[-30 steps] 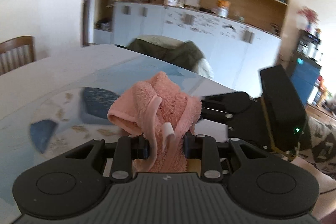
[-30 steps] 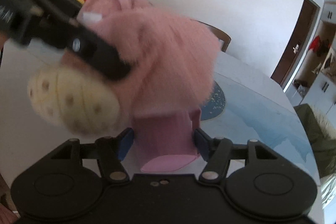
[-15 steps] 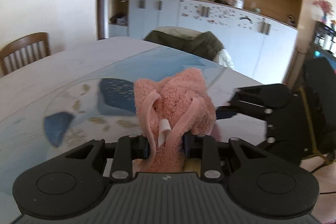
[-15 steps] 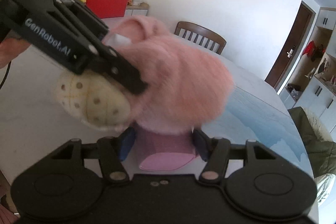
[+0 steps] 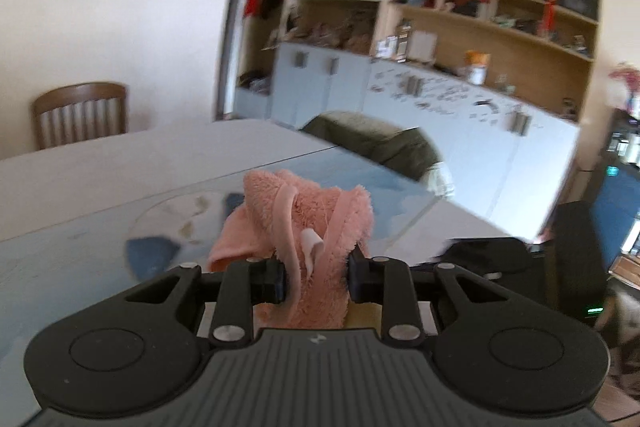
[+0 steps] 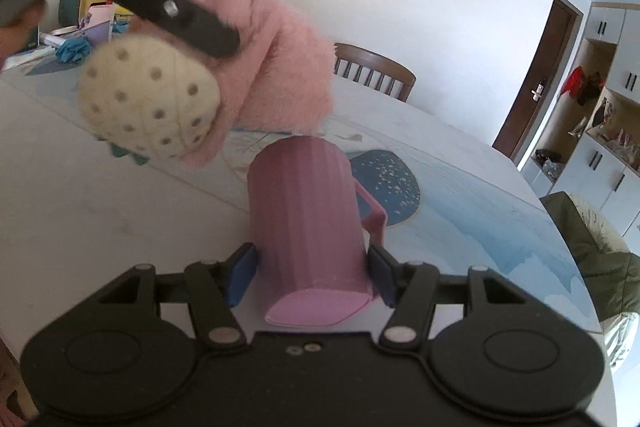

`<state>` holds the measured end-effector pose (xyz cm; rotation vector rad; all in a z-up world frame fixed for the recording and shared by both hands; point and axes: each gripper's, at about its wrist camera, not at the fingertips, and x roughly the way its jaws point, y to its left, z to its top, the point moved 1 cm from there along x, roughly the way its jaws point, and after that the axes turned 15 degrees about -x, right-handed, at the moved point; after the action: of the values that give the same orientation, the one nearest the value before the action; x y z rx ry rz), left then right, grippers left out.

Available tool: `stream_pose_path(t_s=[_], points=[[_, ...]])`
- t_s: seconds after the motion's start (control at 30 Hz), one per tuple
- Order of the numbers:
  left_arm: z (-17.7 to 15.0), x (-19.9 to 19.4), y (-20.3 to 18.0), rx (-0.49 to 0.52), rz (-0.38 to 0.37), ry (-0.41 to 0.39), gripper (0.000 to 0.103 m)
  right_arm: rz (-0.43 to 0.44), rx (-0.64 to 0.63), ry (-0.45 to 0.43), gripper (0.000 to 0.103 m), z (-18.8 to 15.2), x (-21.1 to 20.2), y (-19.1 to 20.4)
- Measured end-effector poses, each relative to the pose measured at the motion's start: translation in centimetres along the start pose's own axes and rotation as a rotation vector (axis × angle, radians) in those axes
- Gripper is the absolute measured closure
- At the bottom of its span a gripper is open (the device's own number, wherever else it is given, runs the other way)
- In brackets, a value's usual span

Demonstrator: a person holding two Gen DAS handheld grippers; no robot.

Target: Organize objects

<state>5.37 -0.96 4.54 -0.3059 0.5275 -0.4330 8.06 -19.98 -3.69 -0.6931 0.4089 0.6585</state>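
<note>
The left gripper (image 5: pixel 316 277) clamps the pink plush toy (image 5: pixel 308 227); the right gripper (image 6: pixel 312 275) clamps the pink cup (image 6: pixel 308 223) between its fingers.

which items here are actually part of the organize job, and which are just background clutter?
In play:
- pink fluffy towel, held in the left gripper
- cream dotted toy, hanging with the towel
- pink ribbed mug, held in the right gripper

Just lying about:
- wooden chair
- olive cushion
- shelf clutter
- items at the table's far end
</note>
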Motion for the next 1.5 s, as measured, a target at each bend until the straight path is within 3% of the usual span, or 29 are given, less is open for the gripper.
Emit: stream_pose_path(t_s=[0.13, 0.27, 0.4, 0.67, 0.8, 1.0, 1.2, 1.37, 1.5], points=[[-0.6, 0.5, -2.5, 0.036, -0.104, 0.036, 0.076, -0.005, 0.013, 0.001, 0.043, 0.1, 0.1, -0.1], [-1.9, 2.8, -3.9, 0.101, -0.107, 0.087, 0.076, -0.008, 0.011, 0.005, 0.043, 0.0, 0.1, -0.2], [-2.3, 4.4, -3.7, 0.121, -0.069, 0.095, 0.076, -0.016, -0.005, 0.01, 0.043, 0.1, 0.1, 0.0], [-1.5, 5.1, -0.2, 0.041, 0.026, 0.102, 0.076, -0.01, 0.041, 0.003, 0.043, -0.1, 0.2, -0.5], [-1.2, 4.3, 0.6, 0.025, 0.077, 0.069, 0.076, -0.009, 0.054, -0.002, 0.043, -0.1, 0.1, -0.4], [-0.6, 1.9, 0.8, 0.004, 0.09, 0.002, 0.076, -0.006, 0.063, -0.005, 0.043, 0.0, -0.4, 0.0], [-0.4, 0.3, -0.6, 0.008, 0.026, -0.029, 0.076, -0.003, 0.072, -0.005, 0.043, -0.1, -0.3, -0.1], [-0.9, 1.2, -2.8, 0.059, -0.043, 0.01, 0.076, -0.001, 0.077, -0.004, 0.043, 0.0, 0.0, 0.0], [-1.8, 3.3, -3.7, 0.097, -0.045, 0.055, 0.076, -0.001, 0.078, -0.003, 0.043, 0.0, 0.0, -0.1]])
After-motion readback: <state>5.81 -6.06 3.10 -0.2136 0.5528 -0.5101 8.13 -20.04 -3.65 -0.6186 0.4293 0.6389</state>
